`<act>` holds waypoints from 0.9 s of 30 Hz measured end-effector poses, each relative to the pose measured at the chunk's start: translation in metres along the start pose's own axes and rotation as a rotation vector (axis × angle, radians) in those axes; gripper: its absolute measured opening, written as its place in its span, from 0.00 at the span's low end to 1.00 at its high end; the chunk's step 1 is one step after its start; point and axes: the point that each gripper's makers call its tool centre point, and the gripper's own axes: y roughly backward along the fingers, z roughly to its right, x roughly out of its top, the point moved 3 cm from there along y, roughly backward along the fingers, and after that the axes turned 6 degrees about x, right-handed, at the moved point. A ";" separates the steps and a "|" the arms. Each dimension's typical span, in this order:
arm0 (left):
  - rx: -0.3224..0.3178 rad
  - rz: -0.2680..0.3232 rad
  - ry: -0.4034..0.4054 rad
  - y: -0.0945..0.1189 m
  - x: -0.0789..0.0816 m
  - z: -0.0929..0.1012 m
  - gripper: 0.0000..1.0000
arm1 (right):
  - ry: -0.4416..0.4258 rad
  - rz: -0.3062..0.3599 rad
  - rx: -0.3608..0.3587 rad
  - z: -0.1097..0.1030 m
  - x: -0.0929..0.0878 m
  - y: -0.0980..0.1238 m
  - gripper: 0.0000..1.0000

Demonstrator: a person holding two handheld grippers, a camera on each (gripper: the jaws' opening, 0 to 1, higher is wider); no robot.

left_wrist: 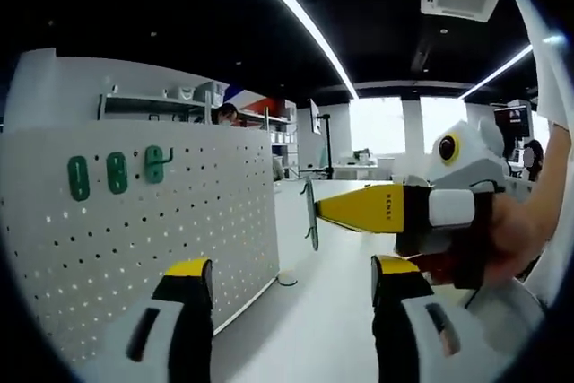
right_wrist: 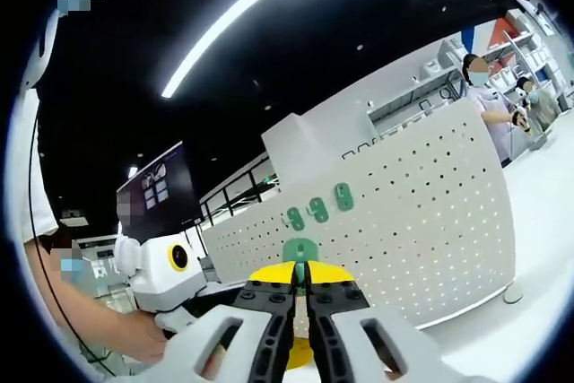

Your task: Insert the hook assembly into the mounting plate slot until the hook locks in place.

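Observation:
A white pegboard [left_wrist: 134,239] stands upright at the left, with three green hook plates [left_wrist: 117,172] mounted in a row near its top. My left gripper [left_wrist: 287,280] is open, nothing between its yellow-tipped jaws. My right gripper [left_wrist: 321,208] comes in from the right with its yellow jaws shut on a green hook assembly [left_wrist: 310,214], seen edge-on, held in the air off the board's right end. In the right gripper view, my right gripper [right_wrist: 300,277] pinches the green hook assembly [right_wrist: 300,248] in front of the pegboard [right_wrist: 421,221], below the three mounted hooks [right_wrist: 317,211].
The pegboard stands on a white table [left_wrist: 314,311]. A person's hand [left_wrist: 516,226] holds the right gripper. The left gripper's white body [right_wrist: 166,266] sits at the lower left. People stand behind the board at the far right [right_wrist: 484,96]. Shelving [left_wrist: 170,100] rises behind the board.

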 end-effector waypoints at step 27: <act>0.055 -0.010 0.027 0.016 -0.007 -0.014 0.70 | 0.330 -0.098 -0.076 0.019 0.013 -0.015 0.01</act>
